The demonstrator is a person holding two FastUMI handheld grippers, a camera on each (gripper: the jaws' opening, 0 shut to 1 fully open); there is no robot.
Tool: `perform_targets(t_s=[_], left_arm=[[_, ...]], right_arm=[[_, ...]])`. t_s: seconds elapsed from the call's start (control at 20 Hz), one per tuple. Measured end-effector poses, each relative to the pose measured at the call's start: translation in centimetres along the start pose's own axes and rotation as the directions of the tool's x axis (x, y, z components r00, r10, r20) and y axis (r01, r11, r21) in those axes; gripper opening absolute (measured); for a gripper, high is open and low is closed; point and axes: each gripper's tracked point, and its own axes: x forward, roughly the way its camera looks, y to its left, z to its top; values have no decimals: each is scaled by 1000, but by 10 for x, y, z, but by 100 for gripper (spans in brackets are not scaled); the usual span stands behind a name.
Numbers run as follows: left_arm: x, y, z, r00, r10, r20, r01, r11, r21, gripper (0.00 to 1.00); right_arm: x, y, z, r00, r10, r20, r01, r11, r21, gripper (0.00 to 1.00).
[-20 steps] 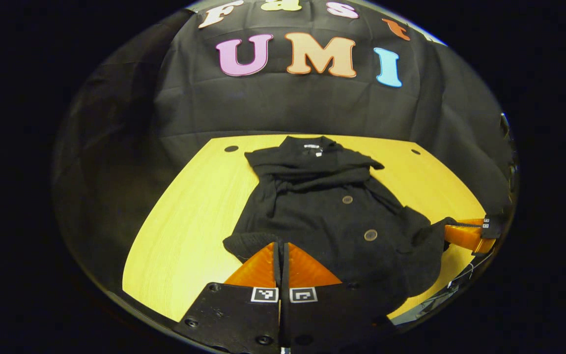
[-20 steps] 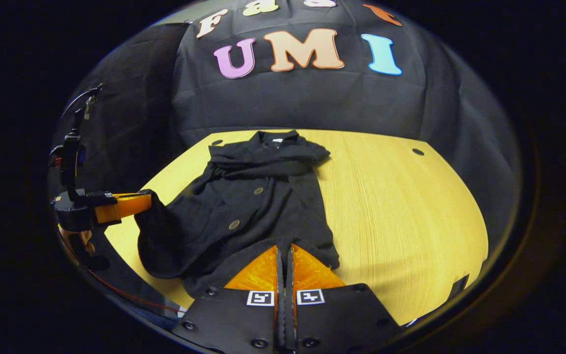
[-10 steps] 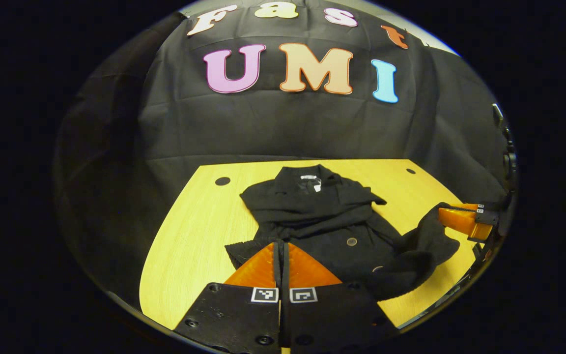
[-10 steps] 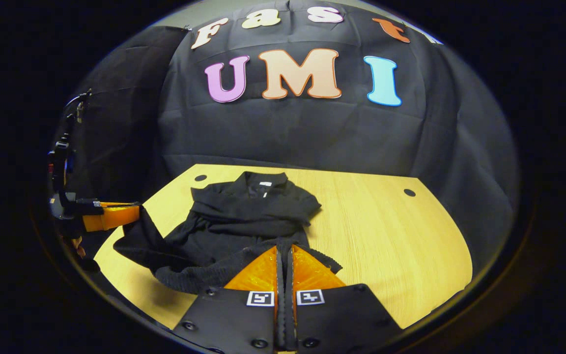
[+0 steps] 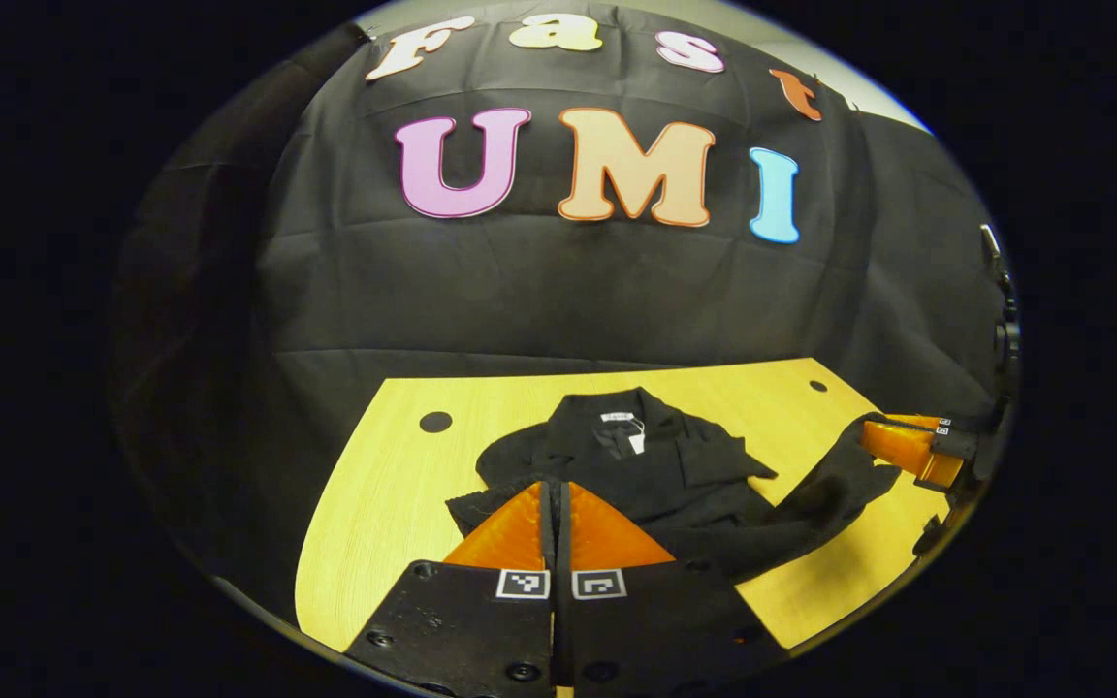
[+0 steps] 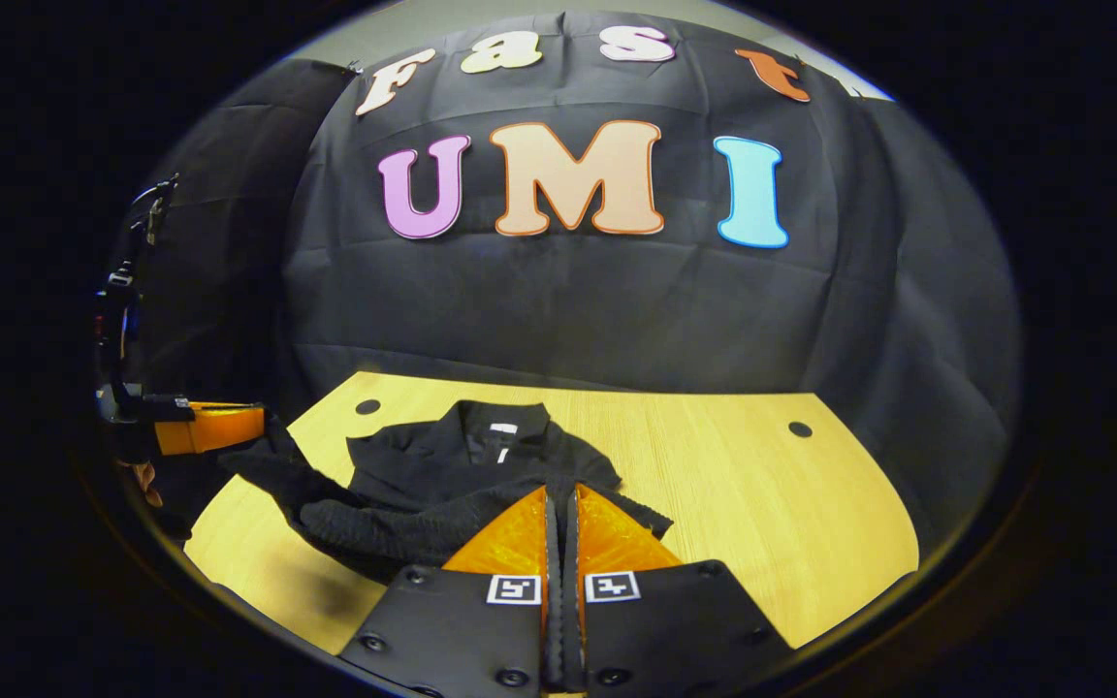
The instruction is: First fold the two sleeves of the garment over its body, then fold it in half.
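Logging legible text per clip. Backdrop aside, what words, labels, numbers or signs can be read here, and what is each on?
Neck label inside the collar of the garment: white, too small to read.
Square markers behind the left claw: black-and-white patterns, no words.
Square markers behind the right claw: the same, no words.
No other legible text.

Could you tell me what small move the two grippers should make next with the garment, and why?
Probably carry the lifted hem forward toward the collar and lower it there. The left gripper and right gripper each pinch a bottom corner of the garment, raised above the table, and the sleeves appear already folded over the body, so the half fold seems to remain.
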Motion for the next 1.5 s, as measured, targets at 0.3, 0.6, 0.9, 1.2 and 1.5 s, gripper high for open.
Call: perform_targets(t_s=[0.3,0.6,0.9,1.2,1.5], left_arm=[[29,18,30,999,37,29,-37,999,-19,0],[67,34,34,994,108,19,-106,991,-80,0],[116,49,24,981,194,-16,-194,974,-118,0],[174,50,1,971,235,-52,-238,969,-67,0],[203,53,-22,956,277,-92,-283,958,-55,0]], right_arm=[[30,-8,47,998,3,55,-3,1000,6,5],[70,-10,75,996,43,78,-43,999,-1,2],[140,-10,79,993,104,60,-102,994,-34,2],[213,-28,47,994,110,-29,-110,994,13,2],[254,-30,14,988,120,-95,-116,992,50,2]])
